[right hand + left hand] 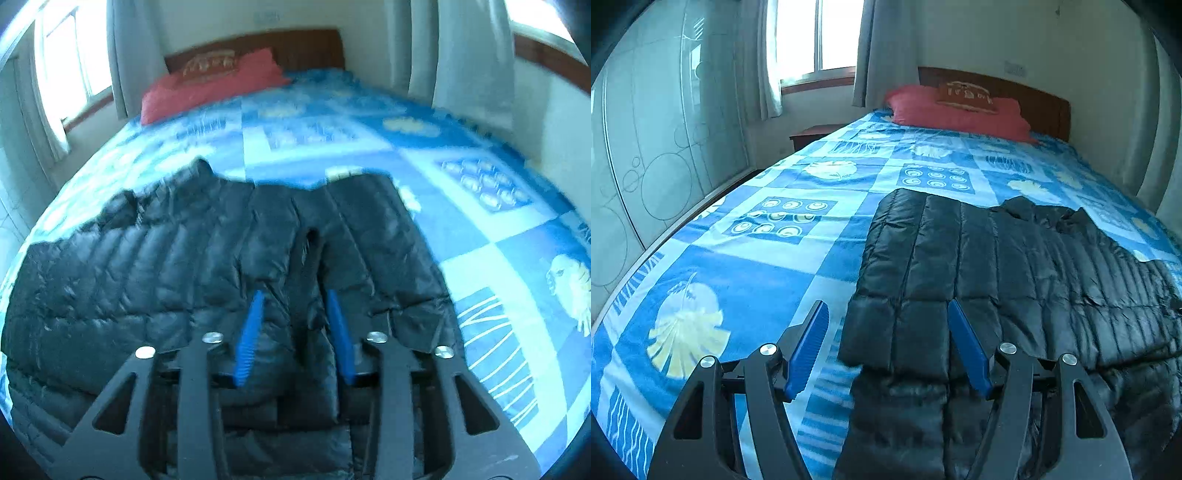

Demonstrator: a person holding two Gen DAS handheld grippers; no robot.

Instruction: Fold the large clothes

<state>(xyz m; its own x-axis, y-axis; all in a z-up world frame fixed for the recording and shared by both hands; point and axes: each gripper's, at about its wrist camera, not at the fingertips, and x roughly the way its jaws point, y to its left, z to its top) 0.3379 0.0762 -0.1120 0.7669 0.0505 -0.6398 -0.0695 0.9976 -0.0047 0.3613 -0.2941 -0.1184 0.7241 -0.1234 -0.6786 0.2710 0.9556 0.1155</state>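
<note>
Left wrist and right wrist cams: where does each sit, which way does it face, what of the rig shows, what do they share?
Left wrist: on the left gripper, over the black puffer jacket at its left edge, facing the headboard; its open fingers show.
Right wrist: on the right gripper, above the jacket's right half, same heading, blurred; its parted fingers show.
Shared: jacket, blue bedspread, red pillow, headboard.
</note>
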